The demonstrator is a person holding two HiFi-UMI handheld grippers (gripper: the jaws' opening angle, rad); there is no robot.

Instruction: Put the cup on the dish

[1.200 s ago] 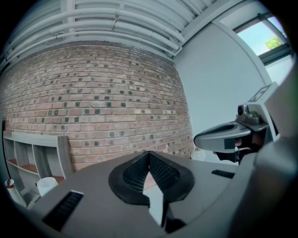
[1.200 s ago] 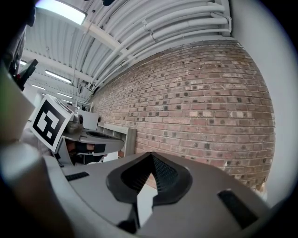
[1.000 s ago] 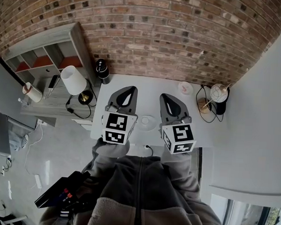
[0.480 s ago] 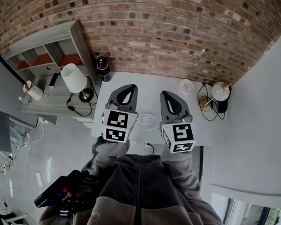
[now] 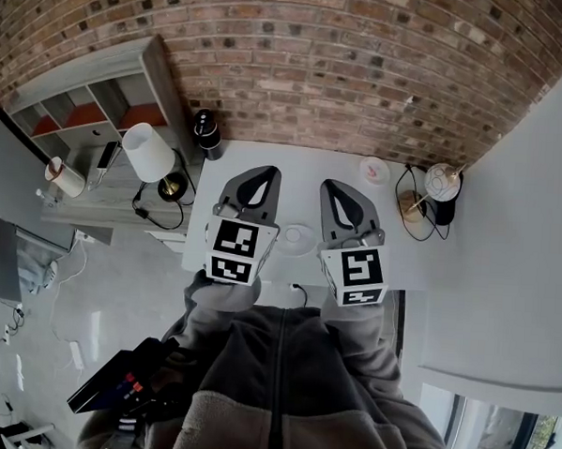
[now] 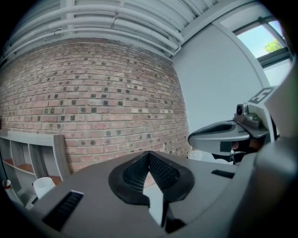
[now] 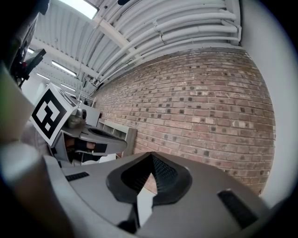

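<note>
1. Brick wall backs a white desk (image 5: 298, 173). The small white cup with a pinkish inside (image 5: 371, 170) stands toward the desk's far right. It is well apart from the round white dish (image 5: 296, 238), which lies between the two grippers.
2. Left gripper (image 5: 258, 180) and right gripper (image 5: 334, 192) both have their fingers (image 6: 135, 174) closed on nothing (neither is near the cup).
3. Risk: reaching in with closed fingers could tip the cup, or shove it toward the black cable (image 5: 408, 211) and the white globe-shaped lamp (image 5: 440, 183) nearby. A loose grip could let it slip or land it on the dish's rim.
4. Only the head view shows cup and dish. Both gripper views aim high, at brick and ceiling, but they show the fingertips meeting.
</note>
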